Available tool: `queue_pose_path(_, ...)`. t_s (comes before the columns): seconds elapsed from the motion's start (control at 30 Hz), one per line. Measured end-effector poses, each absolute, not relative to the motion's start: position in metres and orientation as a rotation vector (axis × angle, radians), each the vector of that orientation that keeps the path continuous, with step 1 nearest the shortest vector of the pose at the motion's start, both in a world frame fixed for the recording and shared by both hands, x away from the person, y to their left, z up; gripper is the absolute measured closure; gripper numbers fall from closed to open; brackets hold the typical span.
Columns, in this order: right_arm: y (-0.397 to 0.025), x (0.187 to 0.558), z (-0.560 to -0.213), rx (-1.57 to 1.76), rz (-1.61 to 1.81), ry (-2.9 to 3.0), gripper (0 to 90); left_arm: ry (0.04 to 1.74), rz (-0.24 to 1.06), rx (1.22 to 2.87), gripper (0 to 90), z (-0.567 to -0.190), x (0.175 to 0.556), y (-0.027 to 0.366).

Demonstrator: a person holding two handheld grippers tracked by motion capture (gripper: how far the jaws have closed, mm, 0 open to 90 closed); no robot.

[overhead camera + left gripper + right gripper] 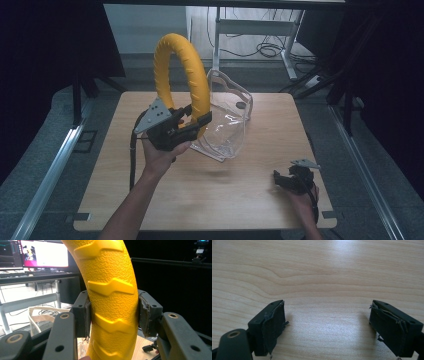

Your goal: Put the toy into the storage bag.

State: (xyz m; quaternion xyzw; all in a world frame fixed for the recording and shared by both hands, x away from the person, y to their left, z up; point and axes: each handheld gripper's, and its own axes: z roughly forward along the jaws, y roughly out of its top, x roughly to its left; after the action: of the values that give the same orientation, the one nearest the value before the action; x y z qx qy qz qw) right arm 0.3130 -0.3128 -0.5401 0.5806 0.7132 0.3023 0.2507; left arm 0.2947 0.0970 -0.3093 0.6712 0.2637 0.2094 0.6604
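A yellow ring [182, 70] with raised tread marks stands upright in the air above the table's middle. My left gripper [192, 120] is shut on its lower part. In the left gripper view the yellow ring [111, 297] fills the gap between both jaw pads. Behind and to the right of the ring a clear plastic bag [227, 117] stands open on the wooden table [215, 195]. My right gripper [280, 179] rests low over the table near the front right corner. Its jaws stand wide apart in the right gripper view, my right gripper [327, 322] holding nothing over bare wood.
The table [319, 270] is a square of light wood with grey floor around it. Metal rails [50, 170] run along both sides. A desk frame with cables [265, 35] stands behind the table. Monitors [42, 253] glow far off in the left gripper view.
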Motion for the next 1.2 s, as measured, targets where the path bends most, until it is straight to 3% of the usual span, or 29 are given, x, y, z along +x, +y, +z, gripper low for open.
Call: queue_pose_path(1.2, -0.313, 0.313, -0.540, 1.580, 0.822, 1.941, 13.6, 0.512, 0.447, 1.564, 51.4, -0.293, 0.306, 0.039)
